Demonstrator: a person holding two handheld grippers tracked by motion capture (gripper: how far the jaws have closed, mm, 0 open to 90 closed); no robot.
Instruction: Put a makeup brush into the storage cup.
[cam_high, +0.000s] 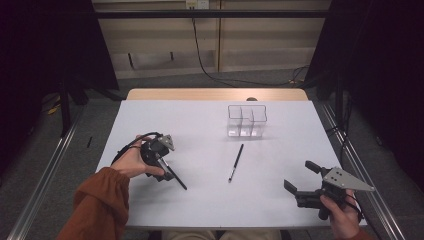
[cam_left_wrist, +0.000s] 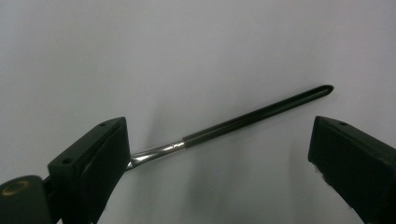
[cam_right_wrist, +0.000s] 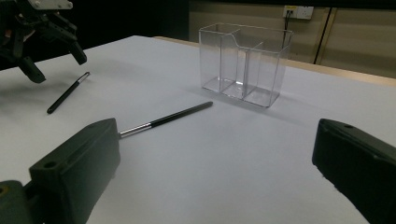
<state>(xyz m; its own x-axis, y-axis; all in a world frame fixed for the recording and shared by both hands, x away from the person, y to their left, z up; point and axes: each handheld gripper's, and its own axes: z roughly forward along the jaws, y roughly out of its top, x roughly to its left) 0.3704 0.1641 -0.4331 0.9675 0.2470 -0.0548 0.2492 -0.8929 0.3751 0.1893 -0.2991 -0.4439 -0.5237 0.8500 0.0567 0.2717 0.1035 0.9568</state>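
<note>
Two thin black pens with silver ends lie on the white table. One pen lies at the left, under my left gripper, which is open and tilted down over it. In the left gripper view this pen runs across the table between the spread jaws of my left gripper, touching neither pad. The second pen lies mid-table, in front of a clear divided organizer. My right gripper is open near the front right, holding nothing. Its own view shows the second pen, the organizer and the left gripper.
The organizer has several compartments, and nothing lies in them. A wooden strip borders the table's far edge. Metal rails run along both sides of the table, and a black cable crosses the floor behind.
</note>
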